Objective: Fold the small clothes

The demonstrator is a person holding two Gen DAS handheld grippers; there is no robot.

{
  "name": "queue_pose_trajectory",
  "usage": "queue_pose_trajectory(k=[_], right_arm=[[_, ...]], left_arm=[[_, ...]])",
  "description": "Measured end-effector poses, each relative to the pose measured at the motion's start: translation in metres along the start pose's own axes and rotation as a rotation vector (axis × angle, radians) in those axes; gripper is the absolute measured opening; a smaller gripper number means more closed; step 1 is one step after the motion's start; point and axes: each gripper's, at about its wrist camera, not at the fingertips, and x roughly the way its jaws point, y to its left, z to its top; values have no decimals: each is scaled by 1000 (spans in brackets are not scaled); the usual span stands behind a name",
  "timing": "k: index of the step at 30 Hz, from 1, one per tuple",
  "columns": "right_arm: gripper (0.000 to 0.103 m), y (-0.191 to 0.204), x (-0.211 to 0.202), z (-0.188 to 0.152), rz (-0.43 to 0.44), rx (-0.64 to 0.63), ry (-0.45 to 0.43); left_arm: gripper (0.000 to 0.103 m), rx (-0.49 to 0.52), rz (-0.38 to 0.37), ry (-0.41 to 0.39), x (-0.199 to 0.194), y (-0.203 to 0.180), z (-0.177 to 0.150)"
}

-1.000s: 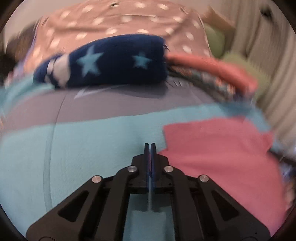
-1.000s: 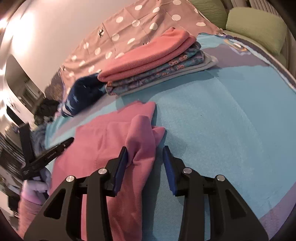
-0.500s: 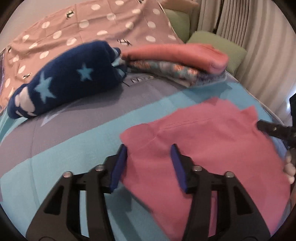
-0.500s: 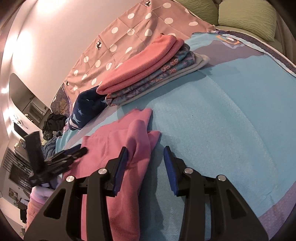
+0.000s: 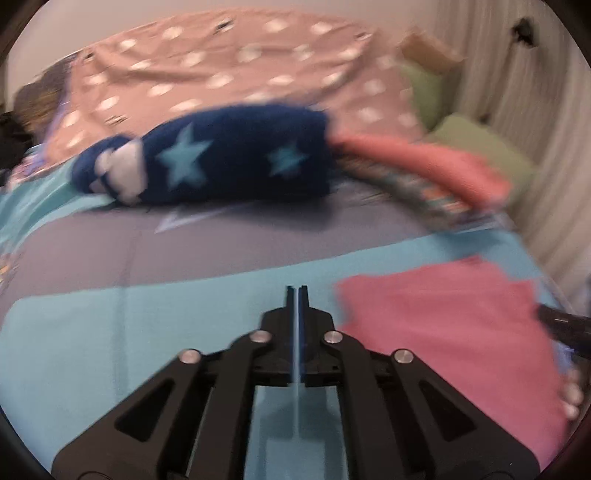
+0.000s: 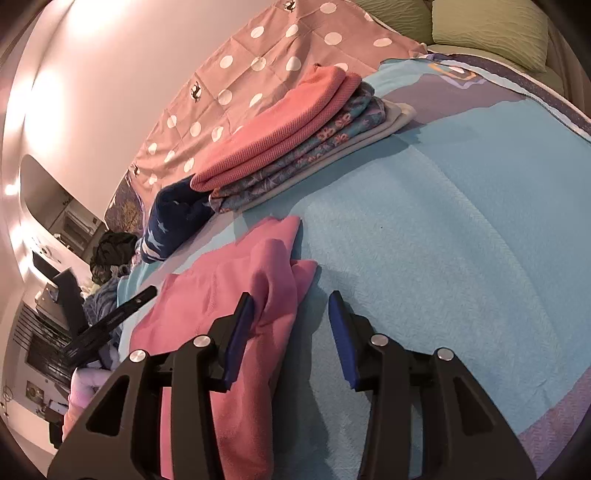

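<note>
Lying across the lower middle of the right wrist view, the pink garment (image 6: 236,332) is spread on the turquoise blanket (image 6: 443,258) that covers the bed, with a raised fold of its cloth running up toward the centre of the frame. The right gripper (image 6: 291,332) sits at the bottom centre with its jaws apart; the blue pad on the left touches the side of that raised fold, the other pad stands clear over bare blanket, and the jaws have just been opening a little, so nothing is clamped. At the lower left of that view the left gripper (image 6: 110,325) appears as a dark bar held in a person's hand (image 6: 86,387).

The left wrist view is blurred. Its gripper (image 5: 297,295) fills the bottom centre, jaws together after just closing, with no cloth between them. They hang over bare turquoise blanket, just beside the left edge of the pink garment (image 5: 443,332), which fills the lower right. Fingertips (image 5: 570,398) show at the right edge.

Above centre lies a navy bundle with pale stars (image 5: 229,155). To its right is a stack of folded clothes (image 6: 295,144) with a coral piece on top. Behind both spreads a dusty-pink spotted quilt (image 6: 258,70), and green pillows (image 6: 487,26) sit in the upper right corner.
</note>
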Motion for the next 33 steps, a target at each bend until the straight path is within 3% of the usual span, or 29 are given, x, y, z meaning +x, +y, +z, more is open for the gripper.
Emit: queue_pose_trajectory(k=[1, 3, 6, 7, 9, 10, 11, 12, 13, 14, 16, 18, 19, 22, 23, 24, 26, 28, 29, 33], right_arm=[[45, 0, -3, 1, 5, 4, -15], [45, 0, -6, 4, 15, 4, -33], [52, 12, -8, 18, -37, -58, -51], [59, 18, -5, 23, -63, -96, -37], [57, 30, 10, 32, -105, -178, 30], [20, 35, 18, 35, -134, -211, 55], [2, 38, 27, 38, -160, -236, 77], [3, 39, 36, 43, -181, -234, 100], [2, 38, 39, 46, -178, -217, 86], [2, 37, 41, 50, -175, -205, 67], [2, 34, 46, 53, -199, -218, 29], [6, 24, 55, 50, -257, -223, 17], [6, 13, 57, 50, -225, -165, 49], [23, -8, 30, 52, -143, -35, 23], [28, -10, 18, 51, -142, -34, 9], [32, -10, 5, 47, -123, -42, 7], [34, -11, -11, 37, -73, -47, 45], [36, -12, -22, 19, -19, -54, 129], [45, -11, -25, 10, -10, -61, 161], [63, 3, -38, -25, 36, -103, 231]], left_arm=[[15, 29, -38, -7, -6, -8, 2], [52, 128, -66, -11, -11, -31, 2], [55, 285, -27, 14, 2, -66, 0], [55, 317, -24, 33, 11, -73, 0], [55, 345, -30, 73, 28, -81, 0], [55, 349, -23, 92, 36, -82, 0], [42, 349, -11, 118, 43, -82, -3], [28, 340, -21, 140, 51, -79, -5], [27, 334, -22, 133, 52, -80, -8], [13, 328, 1, 111, 49, -79, -9], [8, 292, 31, 75, 44, -72, -12], [5, 235, 128, 37, 38, -63, -18], [5, 209, 148, 26, 34, -57, -18], [7, 119, 108, -40, 9, -40, -12], [14, 90, 85, -48, -3, -33, -12], [36, 70, 61, -43, -10, -28, -12], [62, 37, 1, -13, -23, -23, -16], [65, 34, -43, 30, -38, -24, -31], [67, 26, -57, 58, -44, -25, -41], [72, -63, -176, 145, -51, -27, -70]])
